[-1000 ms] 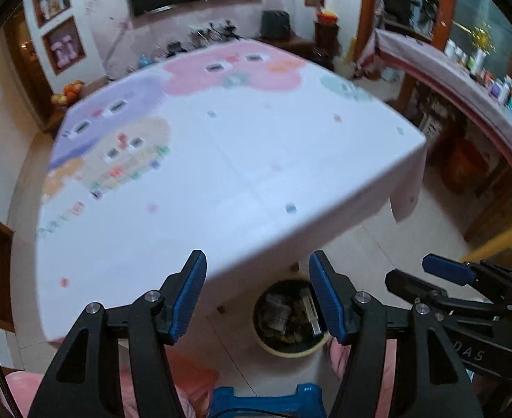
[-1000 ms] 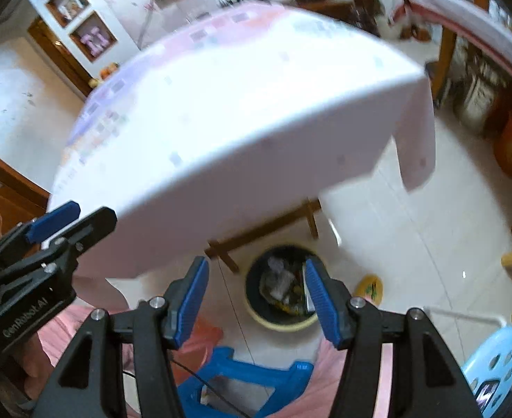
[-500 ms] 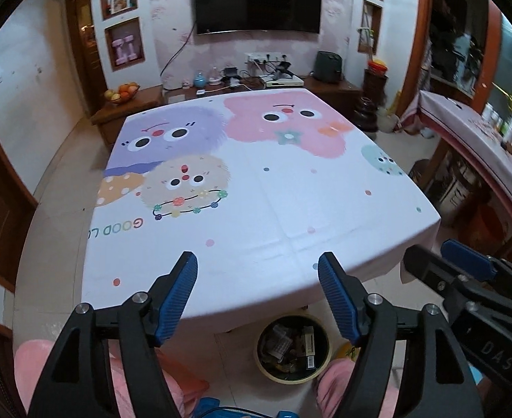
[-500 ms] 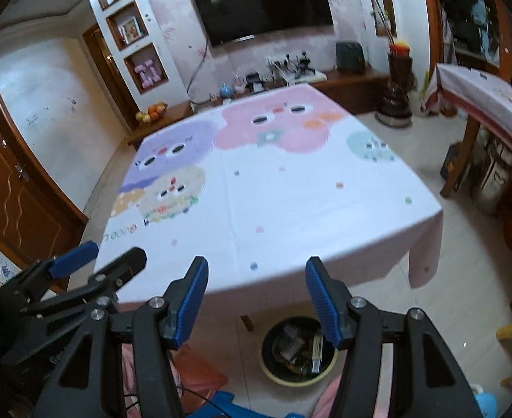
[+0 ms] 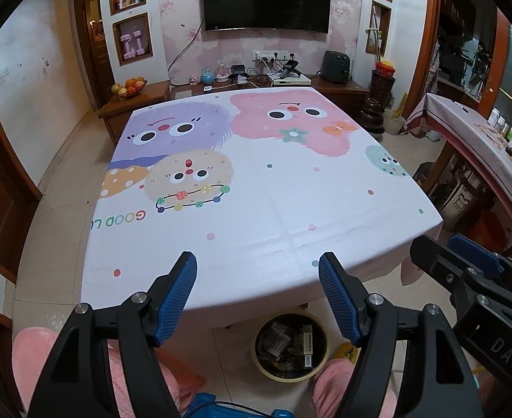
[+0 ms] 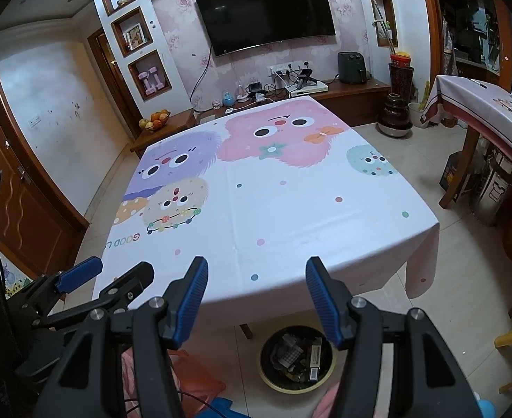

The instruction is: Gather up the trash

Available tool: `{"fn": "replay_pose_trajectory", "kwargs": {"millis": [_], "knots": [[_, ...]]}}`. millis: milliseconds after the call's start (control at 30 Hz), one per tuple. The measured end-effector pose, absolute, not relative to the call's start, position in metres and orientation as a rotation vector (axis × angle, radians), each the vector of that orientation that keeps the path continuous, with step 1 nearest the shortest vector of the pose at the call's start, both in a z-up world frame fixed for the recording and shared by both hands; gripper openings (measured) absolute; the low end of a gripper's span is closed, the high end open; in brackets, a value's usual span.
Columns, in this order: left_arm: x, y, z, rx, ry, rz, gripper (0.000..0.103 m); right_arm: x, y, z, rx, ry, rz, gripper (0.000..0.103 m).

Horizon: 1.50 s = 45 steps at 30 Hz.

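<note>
A round trash bin (image 5: pixel 290 346) with a yellow rim stands on the floor under the table's near edge, holding packets and wrappers; it also shows in the right wrist view (image 6: pixel 297 357). The table (image 5: pixel 256 216) carries a white cloth with cartoon monsters and shows no loose trash. My left gripper (image 5: pixel 257 278) is open and empty above the near edge. My right gripper (image 6: pixel 254 282) is open and empty beside it, and it shows in the left wrist view at the right (image 5: pixel 465 257).
A wooden sideboard (image 5: pixel 221 87) with a fruit bowl and electronics runs along the back wall under a TV. A second clothed table (image 6: pixel 493 111) stands at the right with pots beneath. A blue stool (image 5: pixel 221 411) is below me. A wooden door (image 6: pixel 22 202) is at the left.
Both grippers have lifted and tilted up from facing the bin and table edge, so the whole tabletop and back wall are in view. Both stayed open and empty.
</note>
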State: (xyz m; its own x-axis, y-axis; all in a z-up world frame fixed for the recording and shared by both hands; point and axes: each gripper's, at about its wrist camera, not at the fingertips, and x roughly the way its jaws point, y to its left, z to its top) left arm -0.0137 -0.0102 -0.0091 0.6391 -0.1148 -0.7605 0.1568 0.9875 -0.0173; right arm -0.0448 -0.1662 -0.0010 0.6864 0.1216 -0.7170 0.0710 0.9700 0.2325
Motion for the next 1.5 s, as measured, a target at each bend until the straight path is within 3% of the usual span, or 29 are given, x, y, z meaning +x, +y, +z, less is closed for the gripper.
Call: {"fn": "replay_pose_trajectory", "kwargs": {"millis": [1500], "knots": [[-0.027, -0.012, -0.008, 0.029, 0.892, -0.077, 0.071, -0.051, -0.171, 0.005, 0.251, 0.79, 0.033, 0.059]]}}
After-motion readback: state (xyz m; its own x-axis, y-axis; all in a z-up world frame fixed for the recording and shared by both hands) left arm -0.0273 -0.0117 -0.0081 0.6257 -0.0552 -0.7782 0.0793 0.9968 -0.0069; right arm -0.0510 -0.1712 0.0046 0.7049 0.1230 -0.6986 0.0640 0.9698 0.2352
